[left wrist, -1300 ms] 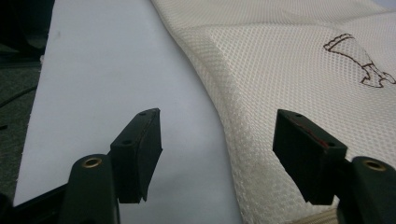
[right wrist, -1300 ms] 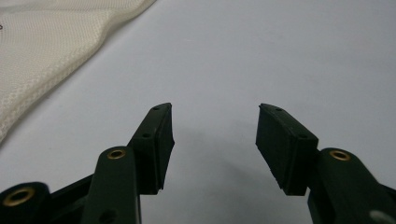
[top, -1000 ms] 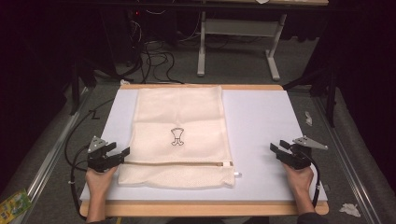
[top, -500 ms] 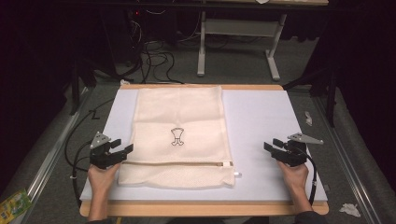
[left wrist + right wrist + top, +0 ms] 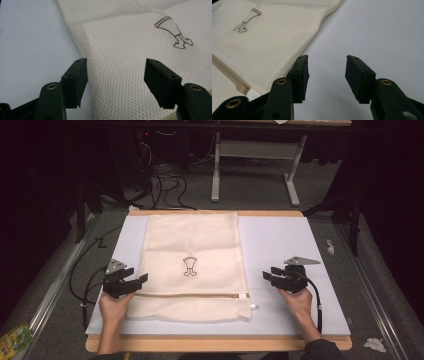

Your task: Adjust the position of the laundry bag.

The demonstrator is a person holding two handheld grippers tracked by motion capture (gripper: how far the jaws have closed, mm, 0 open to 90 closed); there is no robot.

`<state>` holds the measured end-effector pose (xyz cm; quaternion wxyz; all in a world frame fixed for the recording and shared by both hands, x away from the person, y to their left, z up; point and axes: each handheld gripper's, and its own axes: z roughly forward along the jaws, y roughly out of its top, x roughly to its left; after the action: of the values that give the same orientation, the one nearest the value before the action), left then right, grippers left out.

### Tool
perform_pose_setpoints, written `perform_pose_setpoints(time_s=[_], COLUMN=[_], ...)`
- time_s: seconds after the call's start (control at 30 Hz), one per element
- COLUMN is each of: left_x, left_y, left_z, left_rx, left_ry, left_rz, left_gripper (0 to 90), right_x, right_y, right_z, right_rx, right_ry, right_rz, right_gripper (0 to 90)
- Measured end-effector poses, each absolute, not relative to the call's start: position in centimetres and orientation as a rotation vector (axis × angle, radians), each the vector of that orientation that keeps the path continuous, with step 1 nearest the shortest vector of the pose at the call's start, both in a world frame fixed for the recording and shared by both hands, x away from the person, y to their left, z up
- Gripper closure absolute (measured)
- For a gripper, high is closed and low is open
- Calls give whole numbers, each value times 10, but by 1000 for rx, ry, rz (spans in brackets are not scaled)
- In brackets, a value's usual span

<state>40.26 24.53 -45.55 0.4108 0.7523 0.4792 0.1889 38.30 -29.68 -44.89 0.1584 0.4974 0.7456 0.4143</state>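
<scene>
Near edge first: both of the person's hands sit at the front of the counter (image 5: 280, 245), one gripper each. Left gripper (image 5: 131, 283) has moved in over the last second, from just off the mesh laundry bag (image 5: 192, 240) to its left edge. In the left gripper view the jaws are spread wide with the bag's edge running up between them, one jaw over the bare counter, the other over mesh. Nothing pinched yet.

Right gripper (image 5: 268, 276) has also come inward, from well out on the right side to near the bag's right edge, not touching it. Jaws spread, bare white surface between them in the right gripper view. The zipper (image 5: 227, 68) end and its white pull tab (image 5: 253, 94) lie just left of the left-hand jaw there.

The bag lies flat, left of centre on the counter, long axis running away from me. Zipper runs across its near end, small embroidered logo (image 5: 189, 266) mid-panel, far edge close to the counter's back rim.

My read: both grippers are converging on the bag's near end, left to hold the fabric, right to take the pull tab. Approach phase, no grasp made. Next move needs the right jaws shifted over the tab; it is small and flat, so easy to miss.
</scene>
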Motion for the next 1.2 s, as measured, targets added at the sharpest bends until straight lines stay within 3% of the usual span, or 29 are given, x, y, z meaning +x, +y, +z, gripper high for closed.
perform_pose_setpoints(time_s=[0.37,1.07,1.2], left_x=[413,427,429], left_y=[236,230,229], left_z=[-458,-467,-469], left_rx=[1908,1947,1943], left_ry=[1291,1412,1426], left_rz=[454,415,405], left_gripper=[373,369,411], right_x=[404,431,433], right_y=[-249,-211,-210], right_z=[-452,-462,-463], right_rx=[1400,1495,1521], right_ry=[2254,2338,2349], right_rz=[1138,1021,1019], right_gripper=[531,516,542])
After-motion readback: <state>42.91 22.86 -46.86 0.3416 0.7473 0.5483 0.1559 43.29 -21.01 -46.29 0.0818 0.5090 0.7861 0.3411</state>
